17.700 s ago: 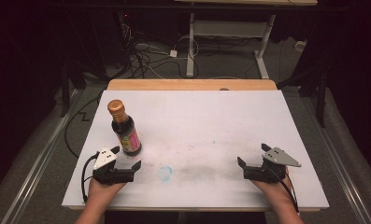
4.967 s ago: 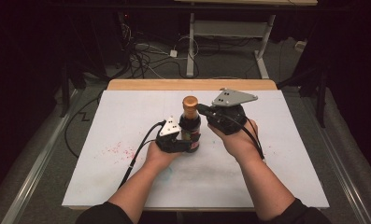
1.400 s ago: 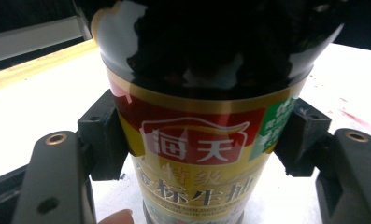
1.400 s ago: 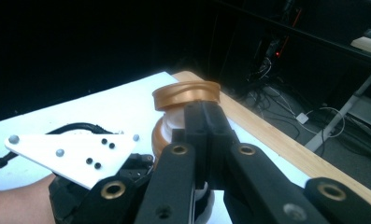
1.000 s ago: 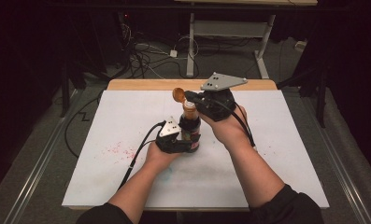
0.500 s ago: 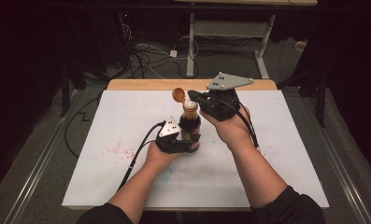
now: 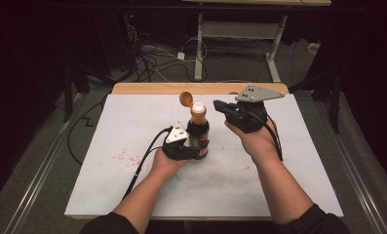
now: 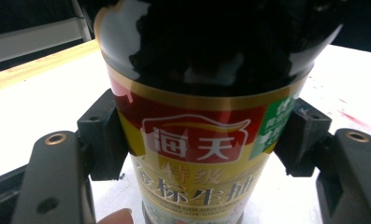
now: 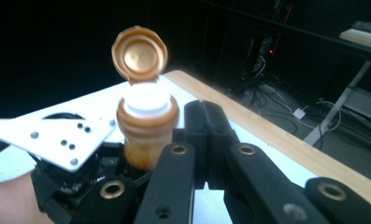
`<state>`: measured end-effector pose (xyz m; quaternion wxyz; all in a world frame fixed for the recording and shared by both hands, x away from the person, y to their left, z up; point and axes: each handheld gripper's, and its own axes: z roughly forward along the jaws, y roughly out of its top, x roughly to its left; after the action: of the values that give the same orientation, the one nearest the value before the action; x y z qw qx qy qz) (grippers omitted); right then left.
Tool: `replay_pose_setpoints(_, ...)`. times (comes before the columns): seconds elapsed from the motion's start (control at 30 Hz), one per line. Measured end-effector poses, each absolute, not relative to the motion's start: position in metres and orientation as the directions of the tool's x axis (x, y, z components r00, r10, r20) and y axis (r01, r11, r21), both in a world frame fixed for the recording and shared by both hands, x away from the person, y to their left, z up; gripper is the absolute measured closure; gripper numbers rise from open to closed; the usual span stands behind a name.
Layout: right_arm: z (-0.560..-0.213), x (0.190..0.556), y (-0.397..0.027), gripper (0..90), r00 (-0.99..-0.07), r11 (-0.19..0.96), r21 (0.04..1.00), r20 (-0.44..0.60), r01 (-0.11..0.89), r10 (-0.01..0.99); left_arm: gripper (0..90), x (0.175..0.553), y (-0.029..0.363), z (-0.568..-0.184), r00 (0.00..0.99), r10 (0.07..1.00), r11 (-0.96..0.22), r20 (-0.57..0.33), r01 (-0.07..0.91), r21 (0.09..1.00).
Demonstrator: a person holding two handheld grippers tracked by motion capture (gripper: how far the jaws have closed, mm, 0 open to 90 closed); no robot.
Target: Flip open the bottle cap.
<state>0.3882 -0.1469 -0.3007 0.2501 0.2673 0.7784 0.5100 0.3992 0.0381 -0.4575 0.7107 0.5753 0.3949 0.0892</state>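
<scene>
Left hand [image 7: 164, 163]: comes in from 6 o'clock in the high view, wrapped around the black left gripper [image 7: 197, 147], which carries a pale three-cornered plate on top and trails a dark cable back toward 7 o'clock.
Left jaws: clamped on the bottle [image 7: 198, 131] from both sides; in the left gripper view the blocky black pads [image 8: 102, 135] press flat against the glossy label.
Bottle: upright near the middle of the table [image 7: 288, 195], a dark, round glass body with a red, gold and green printed label [image 8: 197, 154] and a narrow bronze-coloured neck [image 9: 146, 133].
Cap [image 7: 185, 98]: a round, ridged bronze flip lid, swung open and standing at 11 o'clock from the white spout [image 9: 146, 100], joined to it at the hinge.
Right hand [image 7: 257, 139]: at 3 o'clock of the bottle, holding the right gripper [image 7: 219, 105] level with the neck, grey plate on top.
Right jaws: together, with nothing between them, the tips just beside the neck; touching or not, I cannot tell.
Table: a matte white sheet with faint red specks at 9 o'clock, over a light wooden top whose edge [image 7: 147, 88] shows at 12 o'clock.
Floor beyond: a tangle of cables [image 7: 154, 56] and white metal desk legs [image 7: 199, 53].
</scene>
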Motion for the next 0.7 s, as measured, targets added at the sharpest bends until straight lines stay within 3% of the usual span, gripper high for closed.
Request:
replay_pose_setpoints(0.4, -0.332, 0.387, -0.167, 90.0, -0.717, 0.335, 0.919, -0.089, 0.209, 0.692, 28.6, 0.399, 0.038, -0.458, 0.672, 0.58, 0.324, -0.46, 0.328, 0.887)
replay_pose_setpoints(0.7, -0.381, 0.39, -0.178, 90.0, -0.712, 0.338, 0.902, -0.049, 0.27, 0.7, 28.4, 0.4, 0.038, -0.458, 0.673, 0.578, 0.325, -0.462, 0.329, 0.887)
